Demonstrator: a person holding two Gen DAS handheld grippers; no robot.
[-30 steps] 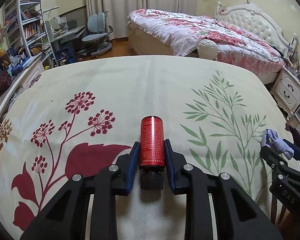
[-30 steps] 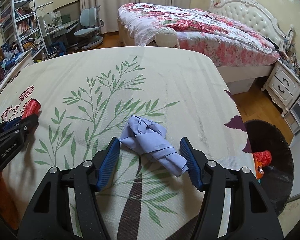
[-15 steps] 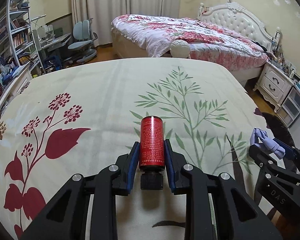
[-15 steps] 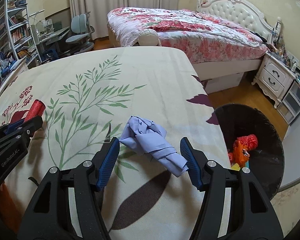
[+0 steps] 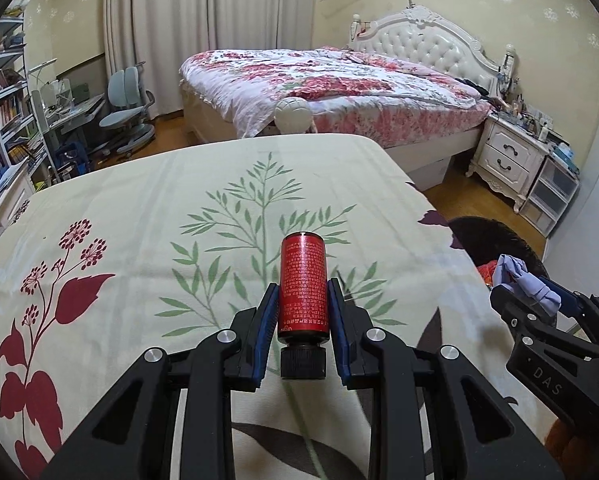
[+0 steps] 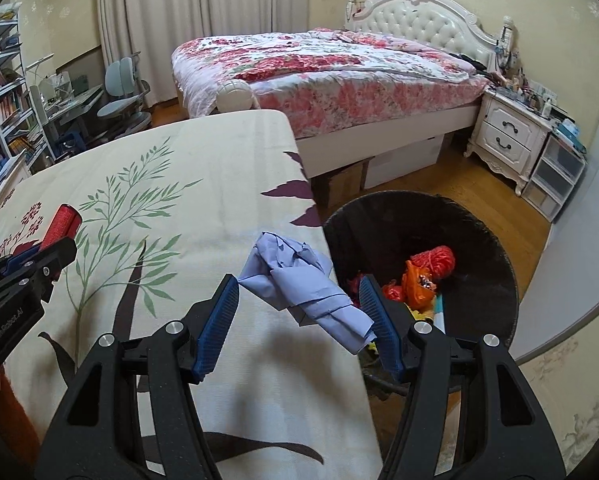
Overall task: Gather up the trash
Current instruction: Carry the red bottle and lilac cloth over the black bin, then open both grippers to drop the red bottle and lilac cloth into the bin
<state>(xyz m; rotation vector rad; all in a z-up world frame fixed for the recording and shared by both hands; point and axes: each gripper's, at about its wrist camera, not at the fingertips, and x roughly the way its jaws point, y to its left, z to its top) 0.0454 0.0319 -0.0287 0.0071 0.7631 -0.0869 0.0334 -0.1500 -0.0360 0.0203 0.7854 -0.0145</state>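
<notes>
Your left gripper (image 5: 302,312) clamps the red bottle (image 5: 303,288), your right gripper (image 6: 299,312) the blue rag (image 6: 299,280), both now nearer the black bin (image 6: 479,240) at right.

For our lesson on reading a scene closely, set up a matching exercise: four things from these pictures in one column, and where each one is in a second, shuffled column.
Things
1. red bottle
2. blue cloth
3. orange bag
4. nightstand

Places
A. beside the flowered bed
B. in the right gripper
C. inside the black bin
D. in the left gripper

Pairs: 1-D, 2-B, 3-C, 4-A
</notes>
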